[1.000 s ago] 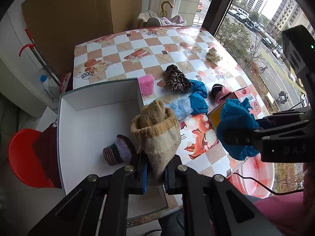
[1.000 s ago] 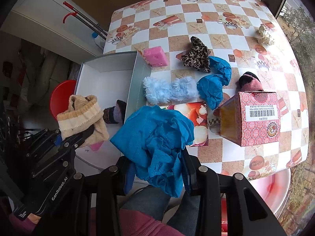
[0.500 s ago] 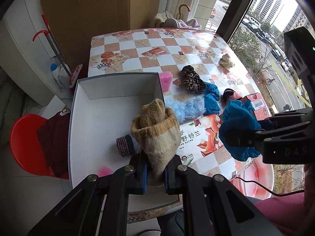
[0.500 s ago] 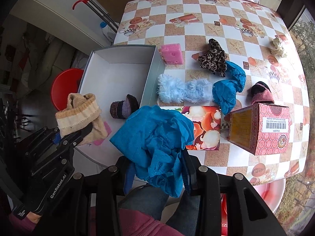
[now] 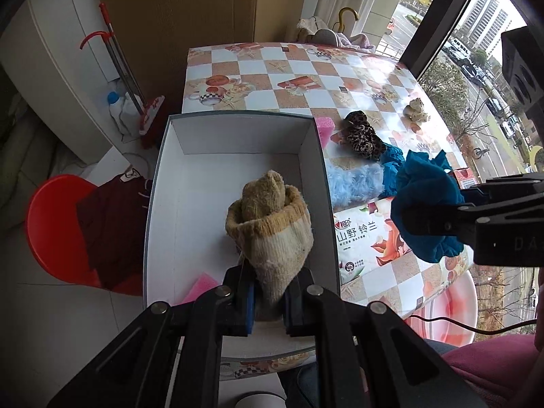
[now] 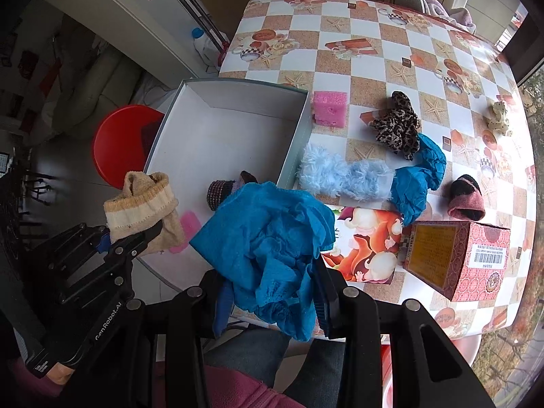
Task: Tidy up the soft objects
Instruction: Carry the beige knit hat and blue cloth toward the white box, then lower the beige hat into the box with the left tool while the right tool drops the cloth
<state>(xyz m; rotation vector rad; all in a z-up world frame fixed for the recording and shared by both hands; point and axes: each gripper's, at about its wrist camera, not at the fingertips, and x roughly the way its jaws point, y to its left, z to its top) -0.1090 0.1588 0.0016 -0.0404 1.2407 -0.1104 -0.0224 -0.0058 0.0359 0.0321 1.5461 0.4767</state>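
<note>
Checkered table (image 6: 367,51), white box (image 6: 292,139) holding purple sock (image 6: 221,192), pink sponge (image 6: 190,226)

Lighting: soft daylight is coming through the window (image 5: 476,78) far right of the left gripper (image 5: 267,301), overexposing the sky. Glare is streaking the glossy tablecloth (image 6: 374,51) well ahead of the right gripper (image 6: 272,301). Shadows are staying faint inside the white box (image 5: 217,176). Fisheye distortion is bending edges and darkening corners. Focus is holding sharp, without motion blur.
</note>
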